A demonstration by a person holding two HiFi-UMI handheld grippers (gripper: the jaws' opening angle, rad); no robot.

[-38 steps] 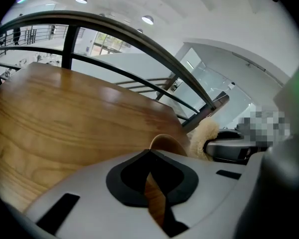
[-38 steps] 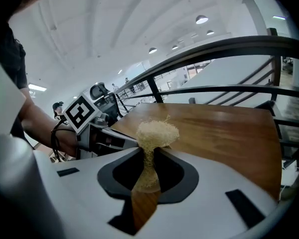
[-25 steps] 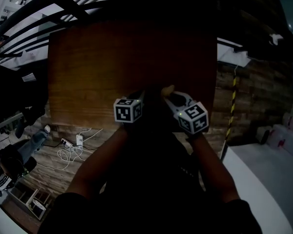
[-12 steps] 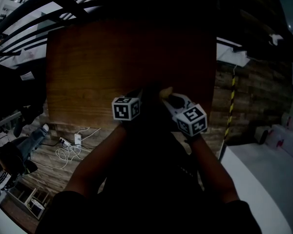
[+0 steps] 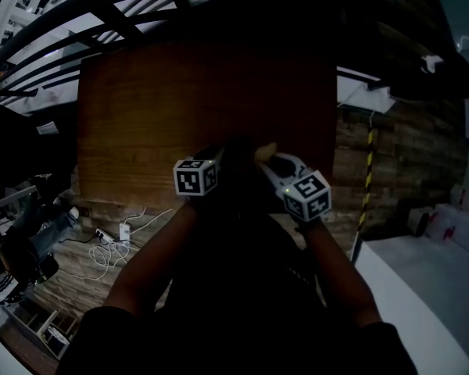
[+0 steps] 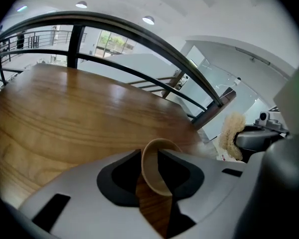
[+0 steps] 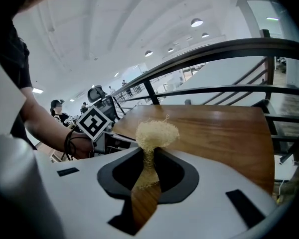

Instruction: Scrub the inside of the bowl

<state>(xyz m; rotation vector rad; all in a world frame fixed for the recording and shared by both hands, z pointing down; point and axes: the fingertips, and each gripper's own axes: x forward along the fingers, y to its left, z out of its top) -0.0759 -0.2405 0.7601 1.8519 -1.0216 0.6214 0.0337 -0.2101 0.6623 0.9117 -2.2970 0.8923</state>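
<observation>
A small brown bowl (image 6: 153, 176) stands on edge between the jaws of my left gripper (image 6: 151, 154), over the wooden table (image 6: 65, 113). The jaws are opening and stand wider than the bowl's thin wall, which leans toward the right-hand jaw. My right gripper (image 7: 150, 156) is shut on a pale fibrous scrubber (image 7: 157, 132), whose tuft sticks out past the jaws. From the left gripper view the scrubber (image 6: 230, 133) is close by on the right. In the head view both grippers meet near the table's near edge, left (image 5: 219, 158) and right (image 5: 272, 158), in deep shadow.
A dark curved railing (image 6: 139, 31) runs past the table's far side. Below the table's left edge lie a white power strip and cables (image 5: 121, 233) on a wooden floor. A yellow-black striped post (image 5: 369, 170) stands at the right. A person's arm (image 7: 45, 128) holds the left gripper.
Both grippers stay together at the table's near edge. The left gripper's marker cube has drifted slightly left and up.
</observation>
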